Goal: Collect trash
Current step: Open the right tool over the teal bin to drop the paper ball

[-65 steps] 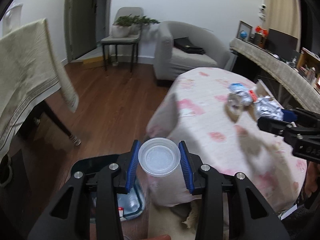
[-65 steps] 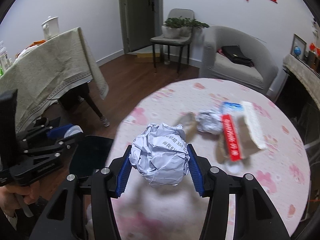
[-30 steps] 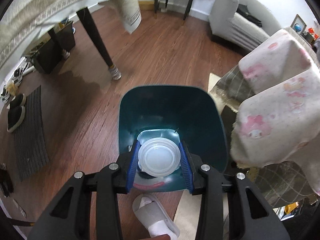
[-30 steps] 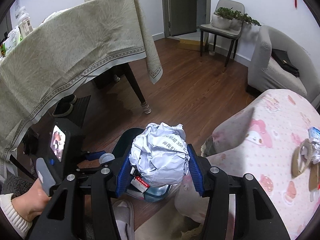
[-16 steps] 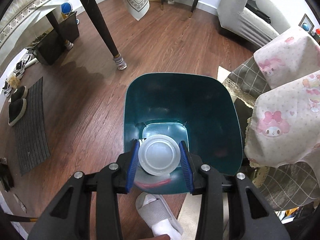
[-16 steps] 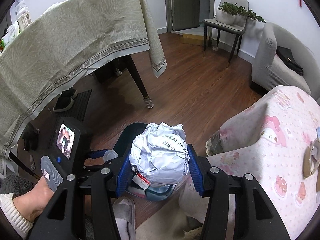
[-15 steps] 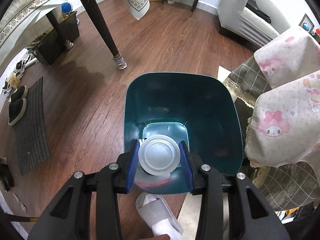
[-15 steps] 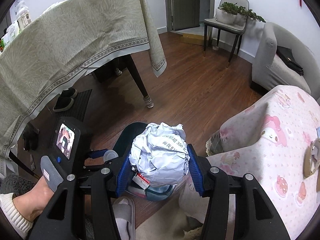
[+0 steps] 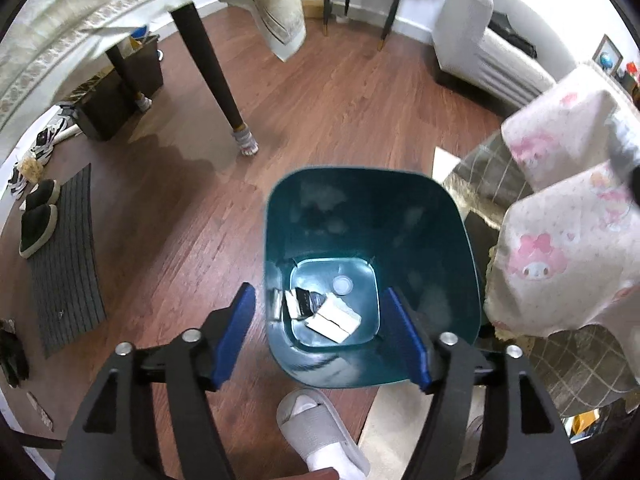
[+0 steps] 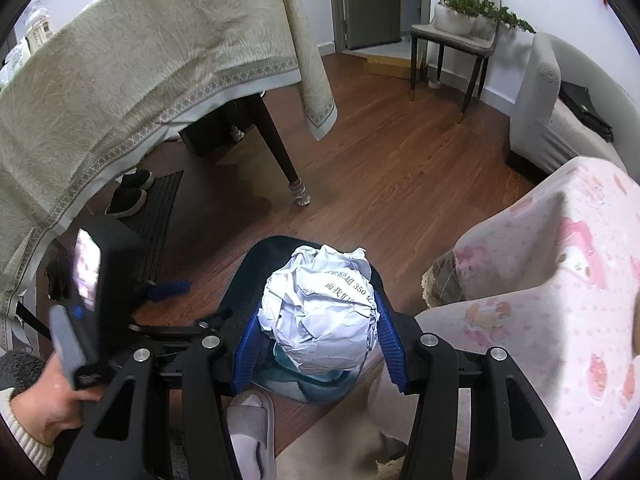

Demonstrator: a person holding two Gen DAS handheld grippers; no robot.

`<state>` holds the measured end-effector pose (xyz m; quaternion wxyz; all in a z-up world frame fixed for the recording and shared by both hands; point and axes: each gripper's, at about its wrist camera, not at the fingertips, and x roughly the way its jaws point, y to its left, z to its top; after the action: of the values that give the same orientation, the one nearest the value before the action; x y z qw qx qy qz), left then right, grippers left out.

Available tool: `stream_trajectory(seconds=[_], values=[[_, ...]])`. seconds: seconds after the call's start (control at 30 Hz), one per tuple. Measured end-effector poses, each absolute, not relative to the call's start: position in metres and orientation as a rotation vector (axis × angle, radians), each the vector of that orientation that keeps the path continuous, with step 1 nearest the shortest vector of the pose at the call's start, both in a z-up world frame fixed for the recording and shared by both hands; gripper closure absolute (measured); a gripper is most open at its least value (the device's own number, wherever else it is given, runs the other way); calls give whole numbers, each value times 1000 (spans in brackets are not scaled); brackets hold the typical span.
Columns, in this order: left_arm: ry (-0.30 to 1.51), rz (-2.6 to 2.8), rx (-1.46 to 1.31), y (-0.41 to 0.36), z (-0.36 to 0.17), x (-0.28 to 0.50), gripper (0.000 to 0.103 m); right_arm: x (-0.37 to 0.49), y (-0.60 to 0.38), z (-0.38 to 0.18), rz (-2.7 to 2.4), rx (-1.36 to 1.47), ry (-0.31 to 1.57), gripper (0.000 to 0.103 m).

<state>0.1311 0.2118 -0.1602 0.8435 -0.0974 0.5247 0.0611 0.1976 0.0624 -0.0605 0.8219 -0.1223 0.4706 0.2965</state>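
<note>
The paper ball (image 10: 320, 312) sits clamped between the blue pads of the right tool (image 10: 318, 344), hanging above the near side of the bin (image 9: 460, 240), which stands on the wood floor (image 9: 320, 100) just beside the draped bench (image 9: 568, 240). The left tool (image 9: 322, 334) has just been opening and its jaws now stand wide with nothing between them; a small clear lid (image 9: 342, 284) lies on the bin's bottom next to a white carton (image 9: 334, 320) and some dark wrappers (image 9: 302, 302). In the right view the person's hand (image 10: 44, 408) grips the left tool's handle, close on the left of the ball. The next step looks like letting the ball go into the bin. The risk, as I judge it, is aim: the ball hangs nearer the bin's front rim than its middle, so a release here could send it off the rim onto the floor or onto the slippered foot (image 9: 320, 432) just below. The two tools are also near each other over one opening, and a careless move could knock them together. The bench cloth hangs beside the bin and could catch a pad.
</note>
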Motion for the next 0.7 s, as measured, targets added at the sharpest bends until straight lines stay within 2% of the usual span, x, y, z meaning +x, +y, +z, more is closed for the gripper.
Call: stream_trajectory(seconds=[0.13,0.27,0.7], values=[[1062,149,-239,225,-143,124,26,200,72,-73,629,-269,1025,50],[998,156,-261,232,-120,115,16,202,79,-91,623,-283,1065,50],[872,130,-258,233,-68,96,8,204,108,-143,625,-323,1180,50]])
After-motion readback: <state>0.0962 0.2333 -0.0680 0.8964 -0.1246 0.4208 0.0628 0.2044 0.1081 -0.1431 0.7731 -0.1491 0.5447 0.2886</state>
